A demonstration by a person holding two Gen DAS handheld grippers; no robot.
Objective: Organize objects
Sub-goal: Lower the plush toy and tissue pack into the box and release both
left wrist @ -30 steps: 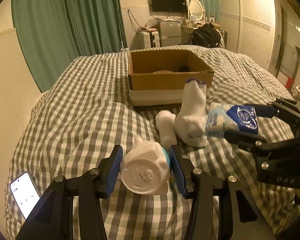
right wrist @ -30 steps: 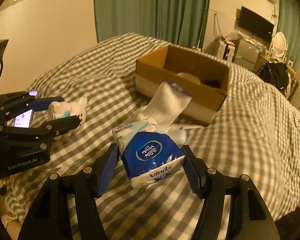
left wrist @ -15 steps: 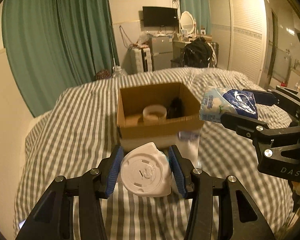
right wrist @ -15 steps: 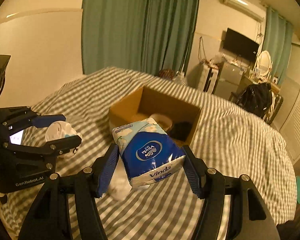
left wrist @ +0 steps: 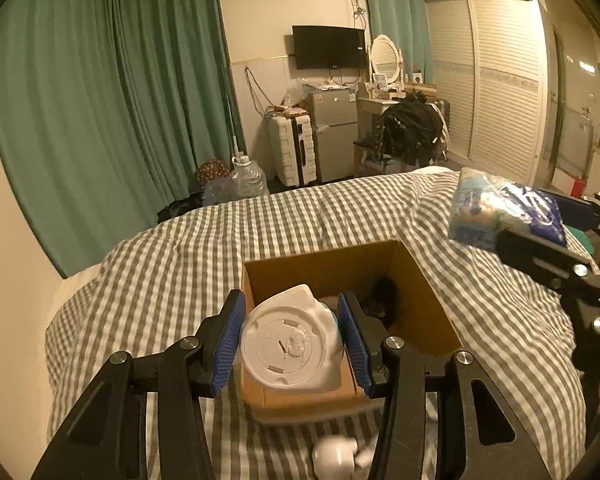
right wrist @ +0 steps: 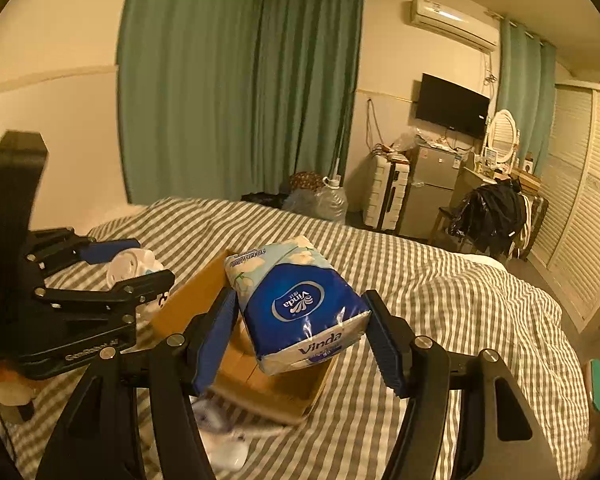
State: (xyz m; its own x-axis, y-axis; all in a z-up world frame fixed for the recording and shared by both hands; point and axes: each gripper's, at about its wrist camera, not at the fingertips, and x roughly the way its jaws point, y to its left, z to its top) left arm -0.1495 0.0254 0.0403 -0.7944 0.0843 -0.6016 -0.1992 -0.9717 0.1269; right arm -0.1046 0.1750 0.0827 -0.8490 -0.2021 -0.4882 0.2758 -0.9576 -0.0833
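Observation:
My left gripper [left wrist: 292, 336] is shut on a white round container [left wrist: 292, 346] and holds it over the near edge of the open cardboard box [left wrist: 432, 300] on the checked bed. It also shows in the right wrist view [right wrist: 134, 268]. My right gripper [right wrist: 300, 332] is shut on a blue and white Vinda tissue pack [right wrist: 296, 304], held above the box [right wrist: 188, 304]; the pack also shows at the right of the left wrist view [left wrist: 504, 212]. A dark object [left wrist: 382, 296] lies inside the box. White socks [left wrist: 338, 456] lie on the bed in front of the box.
The checked bedcover [left wrist: 172, 264] spreads around the box. Beyond the bed stand green curtains [left wrist: 112, 112], a white suitcase [left wrist: 294, 152], a small fridge [left wrist: 334, 132], a chair with dark clothes [left wrist: 412, 132] and a slatted wardrobe [left wrist: 500, 80].
Both grippers have risen and moved forward with their loads; the box is now directly beneath them. The socks have slipped to the bottom of both views.

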